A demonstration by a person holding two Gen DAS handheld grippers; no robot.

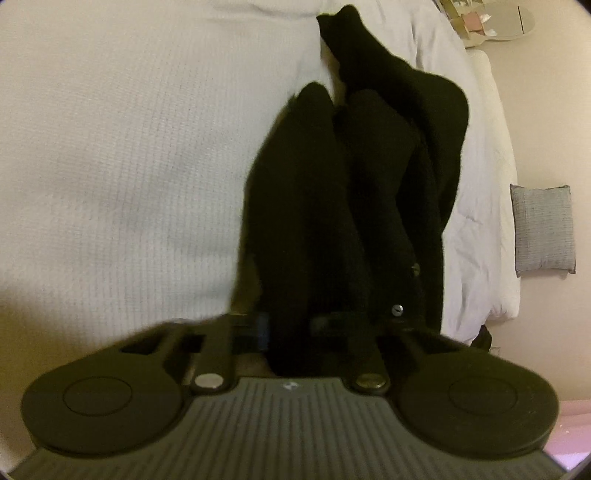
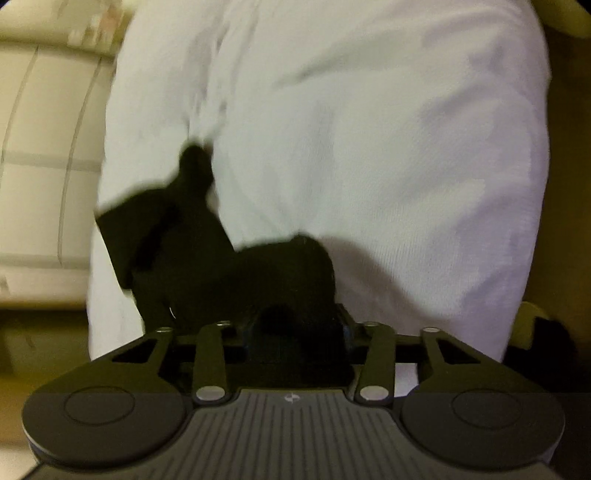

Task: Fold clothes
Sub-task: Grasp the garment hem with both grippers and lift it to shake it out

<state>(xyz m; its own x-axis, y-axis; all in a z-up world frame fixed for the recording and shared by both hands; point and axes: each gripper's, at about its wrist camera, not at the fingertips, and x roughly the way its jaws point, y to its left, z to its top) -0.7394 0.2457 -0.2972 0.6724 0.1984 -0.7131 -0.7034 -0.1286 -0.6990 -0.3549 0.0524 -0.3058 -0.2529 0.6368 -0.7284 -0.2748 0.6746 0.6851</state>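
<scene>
A black knit garment (image 1: 332,184) with small buttons lies bunched in long folds on a white bed cover (image 1: 129,147). My left gripper (image 1: 291,328) is shut on the near end of this garment, and the cloth hides its fingertips. In the right wrist view another part of the black garment (image 2: 221,266) lies in a heap by the bed's left edge. My right gripper (image 2: 299,328) stands slightly open, with a hump of the black cloth lying between its fingers. The dark cloth against the dark fingers makes contact there hard to judge.
The white bed cover (image 2: 369,129) fills most of both views. A grey cushion (image 1: 543,229) lies on the floor beyond the bed's right edge. Pale tiled floor (image 2: 37,147) shows at the left of the right wrist view. A mirror-like object (image 1: 509,22) sits far right.
</scene>
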